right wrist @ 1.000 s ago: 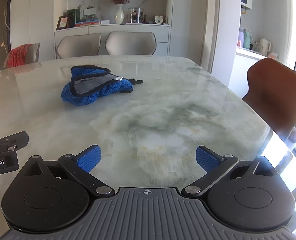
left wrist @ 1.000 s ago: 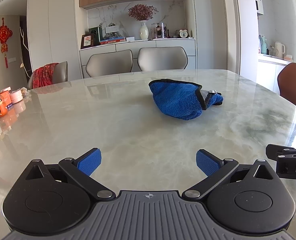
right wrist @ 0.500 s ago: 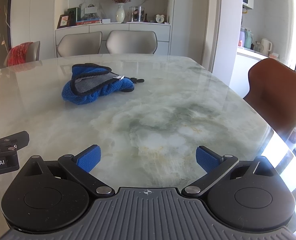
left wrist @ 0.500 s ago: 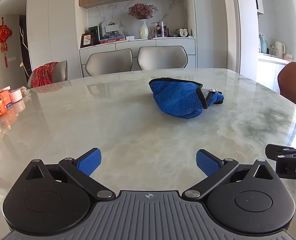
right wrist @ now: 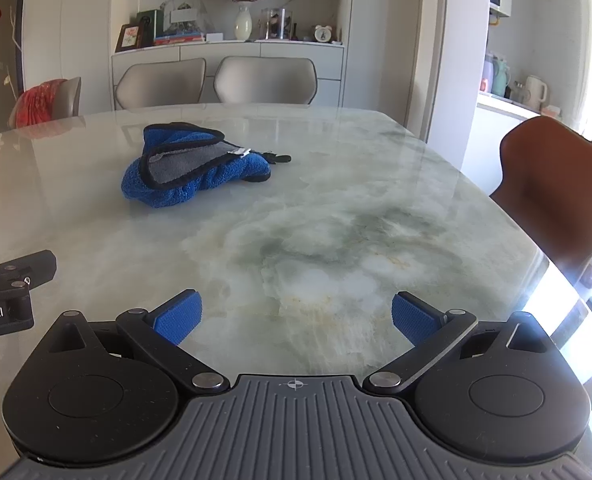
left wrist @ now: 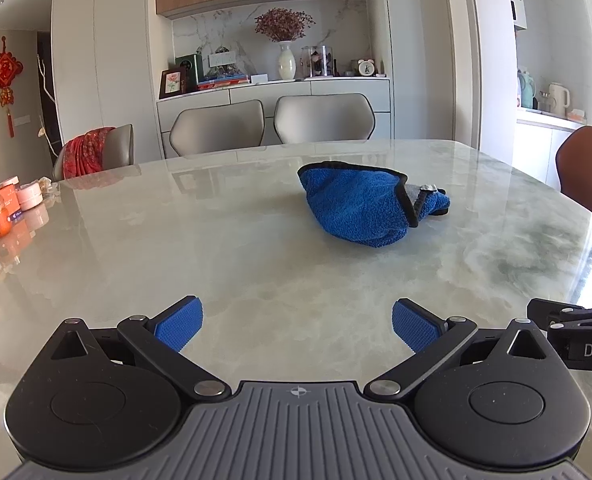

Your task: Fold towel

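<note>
The blue microfibre towel (left wrist: 359, 210) lies bunched ahead-right of the left gripper (left wrist: 297, 322) and ahead-left of the right gripper (right wrist: 296, 320), probably equidistant; both jaws released.

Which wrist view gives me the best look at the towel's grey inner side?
The right wrist view: the blue towel shows its grey inner panel open inside the black trim. The left wrist view shows mostly blue pile, with only a grey sliver at its right end.

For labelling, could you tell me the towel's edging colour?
Black edging on the blue towel, clearest in the right wrist view.
</note>
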A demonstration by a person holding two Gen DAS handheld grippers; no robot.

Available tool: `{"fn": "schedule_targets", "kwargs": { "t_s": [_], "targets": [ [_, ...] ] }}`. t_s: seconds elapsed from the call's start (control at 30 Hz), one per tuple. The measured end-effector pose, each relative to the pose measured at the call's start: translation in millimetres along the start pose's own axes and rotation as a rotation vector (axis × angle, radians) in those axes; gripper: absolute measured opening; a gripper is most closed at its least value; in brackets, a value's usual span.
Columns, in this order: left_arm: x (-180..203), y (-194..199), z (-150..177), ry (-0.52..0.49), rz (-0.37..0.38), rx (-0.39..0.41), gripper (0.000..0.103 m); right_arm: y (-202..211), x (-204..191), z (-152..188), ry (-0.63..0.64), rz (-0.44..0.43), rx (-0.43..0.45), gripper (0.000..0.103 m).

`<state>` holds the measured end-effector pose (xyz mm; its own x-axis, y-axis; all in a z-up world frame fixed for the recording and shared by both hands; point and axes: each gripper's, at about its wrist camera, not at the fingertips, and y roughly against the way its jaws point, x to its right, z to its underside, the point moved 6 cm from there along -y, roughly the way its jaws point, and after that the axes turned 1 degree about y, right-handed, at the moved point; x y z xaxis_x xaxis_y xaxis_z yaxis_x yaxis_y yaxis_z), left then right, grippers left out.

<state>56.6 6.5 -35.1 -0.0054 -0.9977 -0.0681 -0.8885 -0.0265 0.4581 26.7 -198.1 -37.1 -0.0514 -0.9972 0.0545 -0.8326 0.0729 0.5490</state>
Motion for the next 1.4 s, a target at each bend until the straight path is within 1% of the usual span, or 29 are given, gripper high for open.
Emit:
{"fn": "schedule_targets", "kwargs": {
  "t_s": [0.17, 0.27, 0.4, 0.47, 0.6, 0.67, 0.7, 0.73, 0.87, 0.9, 0.93, 1.0, 1.07, 1.17, 1.27, 1.33, 1.37, 1.4],
  "targets": [
    [-2, -4, -9, -0.011, 0.009, 0.008, 0.103, -1, -1, -5, 0.009, -0.006, 0.008, 0.102],
    [-4, -8, -19, -0.020, 0.018, 0.018, 0.103, -3, -2, -16, 0.014, -0.038, 0.035, 0.102],
    [-7, -12, -32, -0.039, 0.019, 0.040, 0.103, -1, 2, -35, 0.009, -0.125, 0.106, 0.102],
    [-8, -14, -39, -0.052, 0.025, 0.056, 0.103, -2, 2, -43, 0.006, -0.164, 0.124, 0.102],
    [-11, -21, -57, -0.091, 0.035, 0.091, 0.103, -12, -2, -63, 0.018, -0.304, 0.156, 0.102],
    [-12, -26, -63, -0.105, 0.042, 0.098, 0.103, -17, -6, -71, 0.032, -0.367, 0.166, 0.101],
    [-14, -30, -66, -0.109, 0.046, 0.098, 0.103, -20, -8, -76, 0.035, -0.393, 0.162, 0.095],
    [-15, -33, -69, -0.113, 0.050, 0.098, 0.103, -25, -10, -80, 0.038, -0.416, 0.153, 0.088],
    [-20, -45, -79, -0.115, 0.074, 0.093, 0.103, -45, -17, -96, 0.031, -0.496, 0.113, 0.075],
    [-21, -47, -79, -0.116, 0.076, 0.091, 0.103, -51, -19, -100, 0.023, -0.512, 0.100, 0.068],
    [-24, -52, -81, -0.120, 0.076, 0.089, 0.103, -55, -20, -103, 0.016, -0.524, 0.085, 0.058],
    [-26, -57, -82, -0.130, 0.075, 0.090, 0.103, -67, -24, -108, -0.001, -0.556, 0.047, 0.050],
    [-28, -61, -82, -0.136, 0.075, 0.090, 0.103, -78, -29, -111, -0.020, -0.592, 0.007, 0.048],
    [-31, -68, -80, -0.135, 0.099, 0.081, 0.103, -91, -36, -115, -0.051, -0.637, -0.041, 0.048],
    [-36, -76, -78, -0.135, 0.114, 0.059, 0.103, -102, -39, -115, -0.065, -0.649, -0.057, 0.049],
    [-38, -79, -78, -0.138, 0.111, 0.058, 0.103, -109, -41, -117, -0.075, -0.649, -0.067, 0.048],
    [-38, -80, -79, -0.140, 0.108, 0.059, 0.103, -112, -42, -118, -0.078, -0.652, -0.072, 0.047],
    [-40, -81, -78, -0.141, 0.105, 0.061, 0.103, -115, -44, -118, -0.078, -0.649, -0.073, 0.038]
  ]
}}
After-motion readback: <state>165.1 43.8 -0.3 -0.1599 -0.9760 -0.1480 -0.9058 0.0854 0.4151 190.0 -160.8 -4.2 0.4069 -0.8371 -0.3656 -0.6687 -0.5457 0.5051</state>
